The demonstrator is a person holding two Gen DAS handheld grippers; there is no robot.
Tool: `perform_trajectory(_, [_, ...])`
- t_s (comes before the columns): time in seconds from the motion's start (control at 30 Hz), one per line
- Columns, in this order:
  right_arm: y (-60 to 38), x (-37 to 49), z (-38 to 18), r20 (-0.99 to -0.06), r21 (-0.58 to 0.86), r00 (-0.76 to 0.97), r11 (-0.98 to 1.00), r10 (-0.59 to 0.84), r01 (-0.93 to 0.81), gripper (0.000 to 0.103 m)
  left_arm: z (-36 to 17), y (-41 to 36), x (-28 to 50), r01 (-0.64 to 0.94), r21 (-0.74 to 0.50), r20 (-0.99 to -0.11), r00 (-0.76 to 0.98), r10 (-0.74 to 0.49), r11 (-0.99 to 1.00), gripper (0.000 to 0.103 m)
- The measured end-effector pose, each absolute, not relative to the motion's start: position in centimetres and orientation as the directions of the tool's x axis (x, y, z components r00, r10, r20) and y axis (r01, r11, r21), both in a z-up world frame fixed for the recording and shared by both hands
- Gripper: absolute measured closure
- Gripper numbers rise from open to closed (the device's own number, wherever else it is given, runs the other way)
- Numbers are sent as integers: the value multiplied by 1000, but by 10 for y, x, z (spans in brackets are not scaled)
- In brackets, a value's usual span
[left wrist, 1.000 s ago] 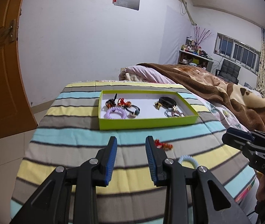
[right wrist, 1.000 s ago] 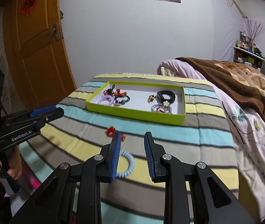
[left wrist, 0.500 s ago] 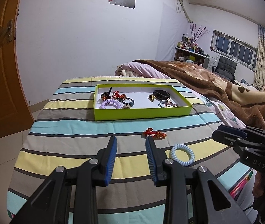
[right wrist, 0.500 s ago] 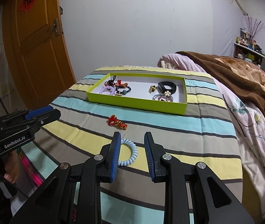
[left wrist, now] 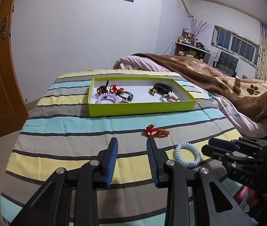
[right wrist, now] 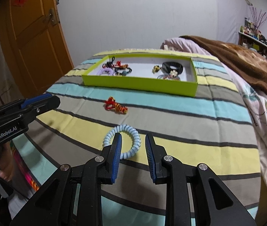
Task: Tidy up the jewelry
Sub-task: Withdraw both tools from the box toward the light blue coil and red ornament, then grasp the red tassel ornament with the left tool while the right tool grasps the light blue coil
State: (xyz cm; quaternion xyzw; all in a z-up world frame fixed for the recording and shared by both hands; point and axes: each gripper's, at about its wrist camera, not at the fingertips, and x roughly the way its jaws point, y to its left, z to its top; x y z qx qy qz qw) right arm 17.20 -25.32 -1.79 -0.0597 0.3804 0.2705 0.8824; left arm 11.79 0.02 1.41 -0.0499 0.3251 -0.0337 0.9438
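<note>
Left gripper (left wrist: 131, 146) hovers low over the striped cloth (left wrist: 61, 128), jaws apart and empty; nothing lies between them. Ahead of it and slightly right, the red knotted cord (left wrist: 156, 131) lies loose on the cloth, short of the green tray (left wrist: 141, 108), which already holds a lilac coil band (left wrist: 107, 98), dark hair ties and a black band (left wrist: 162, 88). Further right, the pale blue coil band (right wrist: 123, 141) lies flat on a yellow stripe, well apart from the tray. Right gripper (right wrist: 133, 141) is poised over it, jaws apart — its left finger overlaps the ring's near-left arc, the right finger stands just outside the ring. Judged step: pick up this band. To do it well, straddle one side of the coil, press down to the cloth, then close — a soft coil may squirm free, and fabric may be pinched.
</note>
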Motion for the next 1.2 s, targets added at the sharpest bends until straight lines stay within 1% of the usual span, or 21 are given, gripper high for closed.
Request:
perform_trajectory(0.37, [-241, 183, -37, -753, 76, 531, 853, 388, -516, 77, -2, -12, 152, 71, -153, -655, 740, -155, 986, 70])
perform_trajectory(0.43, [-240, 183, -38, -754, 70, 531, 851, 387, -521, 84, -3, -13, 157, 78, -158, -658, 735, -164, 984, 70])
perform_trajectory(0.5, [-240, 184, -38, -755, 54, 539, 854, 374, -517, 93, -4, -14, 162, 82, -163, -661, 731, -170, 983, 70])
perform_trajectory(0.87, [-262, 194, -35, -749, 60, 564, 884, 347, -463, 93, -13, -27, 190, 125, -213, -690, 683, -240, 969, 70])
perform_trajectory(0.97, [-270, 198, -35, -749, 70, 567, 892, 342, -446, 93, -17, -31, 198, 128, -224, -703, 666, -251, 966, 67])
perform_trajectory(1.2, [-278, 202, -36, -750, 91, 560, 894, 352, -440, 93, -26, -37, 213, 101, -233, -738, 629, -243, 967, 67])
